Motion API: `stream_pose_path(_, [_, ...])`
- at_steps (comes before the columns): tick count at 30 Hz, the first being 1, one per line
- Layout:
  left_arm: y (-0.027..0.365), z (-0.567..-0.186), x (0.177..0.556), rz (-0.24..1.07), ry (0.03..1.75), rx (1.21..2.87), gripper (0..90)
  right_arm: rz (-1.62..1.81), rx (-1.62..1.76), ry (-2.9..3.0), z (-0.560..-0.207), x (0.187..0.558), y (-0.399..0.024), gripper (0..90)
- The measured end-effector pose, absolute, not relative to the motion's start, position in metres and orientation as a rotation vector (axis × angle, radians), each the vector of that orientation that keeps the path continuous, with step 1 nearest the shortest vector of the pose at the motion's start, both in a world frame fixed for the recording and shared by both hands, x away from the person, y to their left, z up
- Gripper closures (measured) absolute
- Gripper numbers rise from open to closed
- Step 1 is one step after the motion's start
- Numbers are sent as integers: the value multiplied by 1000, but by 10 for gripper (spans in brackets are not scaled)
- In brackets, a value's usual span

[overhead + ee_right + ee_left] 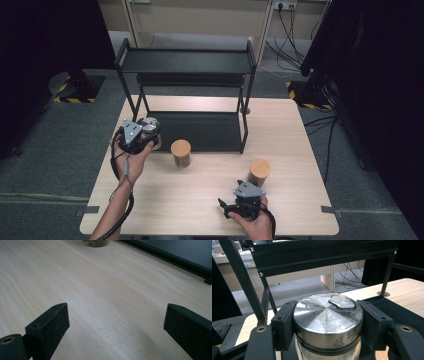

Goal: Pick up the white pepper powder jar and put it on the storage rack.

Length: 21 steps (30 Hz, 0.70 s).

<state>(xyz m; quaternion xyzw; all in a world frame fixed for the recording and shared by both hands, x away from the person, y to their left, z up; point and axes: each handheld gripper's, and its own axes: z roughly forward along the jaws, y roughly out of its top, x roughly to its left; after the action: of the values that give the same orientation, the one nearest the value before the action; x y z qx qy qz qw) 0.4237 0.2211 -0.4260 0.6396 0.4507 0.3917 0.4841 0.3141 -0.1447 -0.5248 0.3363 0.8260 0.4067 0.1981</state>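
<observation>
High view, left of centre: the left gripper [141, 136] pinches a glass jar with a scuffed round steel lid [150, 126] at the front left corner of the black two-tier metal rack [186, 62], which stands at the back of the pale wooden table [295, 130]. From the left gripper view, both black jaws press flat against opposite sides of the lid [328, 317], the jar upright between them (its long axis vertical), with the rack's lower shelf lying directly ahead and slightly right. Near the bottom of the high view, the right gripper [227, 206] hovers low over bare tabletop, jaws spread wide with nothing between them. Two cork-topped jars, one at centre [181, 152] and one at lower right [259, 172], wait on the table; the latter sits just beyond the idle right gripper.
</observation>
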Motion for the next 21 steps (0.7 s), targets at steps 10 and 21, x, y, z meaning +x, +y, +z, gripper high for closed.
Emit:
stream_pose_path(10, [217,-428,436,941,1112,1565,349,1138,941,2312,-525,314,-145,65])
stream_pose_path(21, [217,-429,447,953,1122,1582,349,1139,939,2312,-525,314,-145,65])
